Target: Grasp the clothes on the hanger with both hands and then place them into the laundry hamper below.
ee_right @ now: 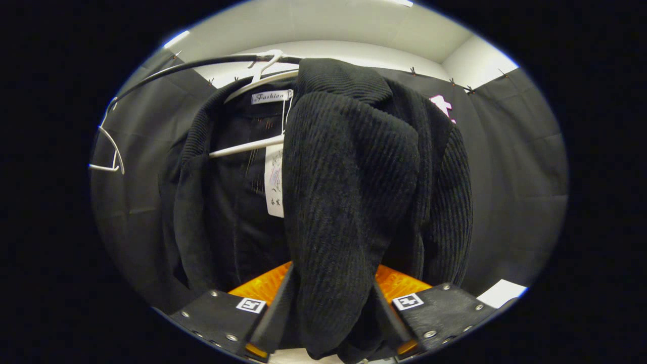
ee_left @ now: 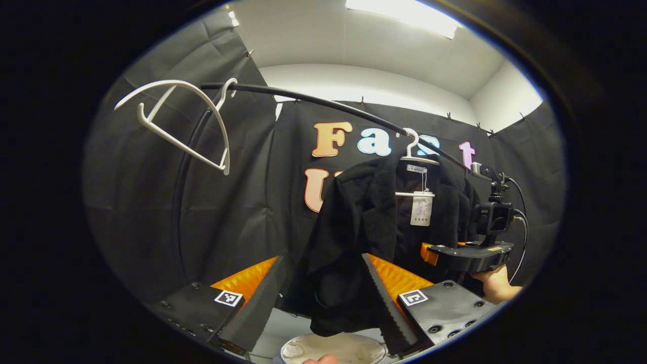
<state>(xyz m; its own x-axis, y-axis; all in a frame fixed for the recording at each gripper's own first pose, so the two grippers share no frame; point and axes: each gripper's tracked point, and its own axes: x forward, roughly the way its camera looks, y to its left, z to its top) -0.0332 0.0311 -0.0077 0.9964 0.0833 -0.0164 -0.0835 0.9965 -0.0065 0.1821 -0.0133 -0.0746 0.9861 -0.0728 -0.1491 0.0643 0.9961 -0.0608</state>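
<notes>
The black ribbed-knit jacket (ee_right: 349, 192) hangs long axis straight down from a white hanger (ee_right: 252, 86) on the black rail (ee_left: 313, 103). Its collar tag reads "Fashion"; the paper swing tag (ee_right: 274, 184) below it is too small for me to read. My right claw (ee_right: 331, 313) clenches one front panel, and my left claw (ee_left: 323, 303) straddles the other hem, fingers spread, released. An empty white hanger (ee_left: 177, 121) tilts farther along the rail.
</notes>
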